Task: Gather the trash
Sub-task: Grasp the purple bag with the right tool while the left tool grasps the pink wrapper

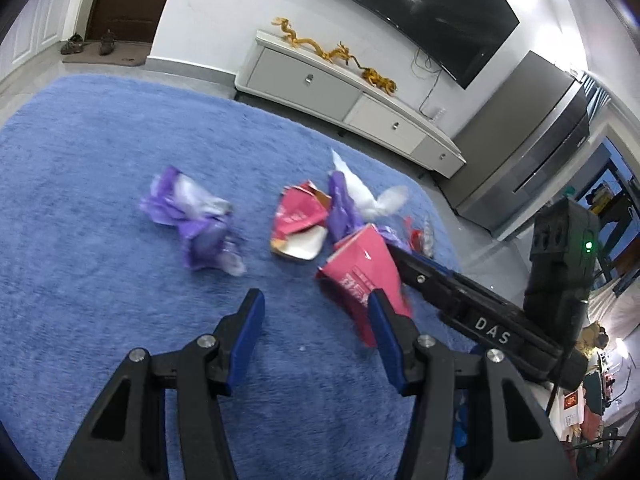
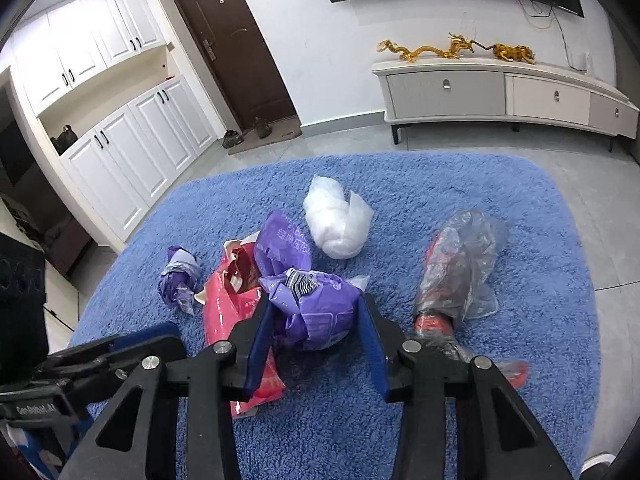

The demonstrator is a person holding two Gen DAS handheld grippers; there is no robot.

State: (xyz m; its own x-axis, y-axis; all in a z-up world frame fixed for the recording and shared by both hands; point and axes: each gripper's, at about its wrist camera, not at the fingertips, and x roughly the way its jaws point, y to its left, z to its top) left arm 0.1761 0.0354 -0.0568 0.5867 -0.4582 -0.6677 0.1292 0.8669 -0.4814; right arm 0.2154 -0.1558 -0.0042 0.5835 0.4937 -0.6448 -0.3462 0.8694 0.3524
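Right claw (image 2: 316, 320) gripping purple bag (image 2: 320, 312), left claw (image 1: 316, 300) wide, empty, right view only.

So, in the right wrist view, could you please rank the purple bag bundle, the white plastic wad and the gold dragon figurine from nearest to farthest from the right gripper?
1. Purple bag bundle: between the fingers of the right gripper.
2. White plastic wad: beyond it, mid-rug.
3. Gold dragon figurine: farthest, on the TV cabinet against the wall.
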